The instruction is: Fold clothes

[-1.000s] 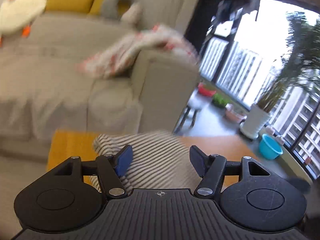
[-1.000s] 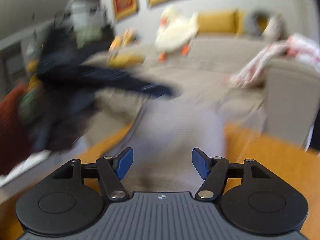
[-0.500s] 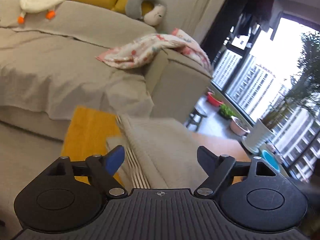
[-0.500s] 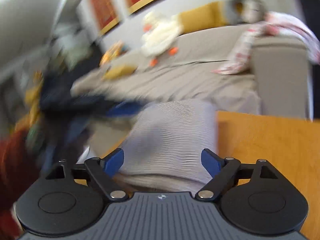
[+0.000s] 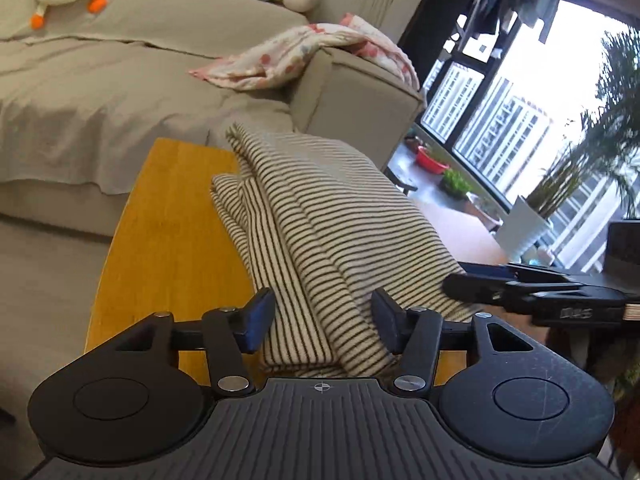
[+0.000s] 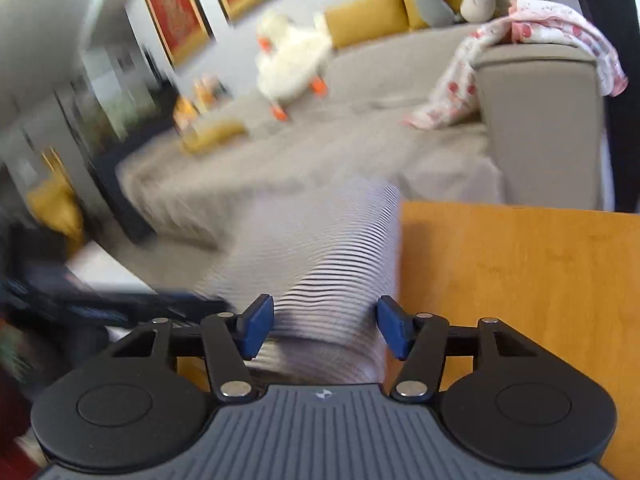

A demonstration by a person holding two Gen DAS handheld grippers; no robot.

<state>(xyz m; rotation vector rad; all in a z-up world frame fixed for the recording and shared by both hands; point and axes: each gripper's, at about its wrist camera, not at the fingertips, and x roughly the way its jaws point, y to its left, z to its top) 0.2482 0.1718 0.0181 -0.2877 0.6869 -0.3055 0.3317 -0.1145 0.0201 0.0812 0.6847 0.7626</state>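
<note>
A folded striped cream-and-black garment (image 5: 332,224) lies on the orange wooden table (image 5: 168,232). My left gripper (image 5: 323,320) is open, its blue pads straddling the garment's near end. The right gripper shows at the garment's right edge in the left wrist view (image 5: 472,284). In the right wrist view the same striped garment (image 6: 336,272) is blurred, and my right gripper (image 6: 326,326) is open with the cloth's near end between its pads. The left gripper appears as a dark blur (image 6: 100,304) at the left.
A grey sofa (image 5: 100,88) stands behind the table, with a pink floral blanket (image 5: 304,56) over its arm, a white plush goose (image 6: 292,60) and yellow cushions (image 6: 368,16). Windows and potted plants (image 5: 532,216) are at the right. Bare table (image 6: 520,288) lies right of the garment.
Both grippers have swung and come down to the garment's near end. Their jaws have narrowed a little since half a second ago. The garment now lies folded on the table.
</note>
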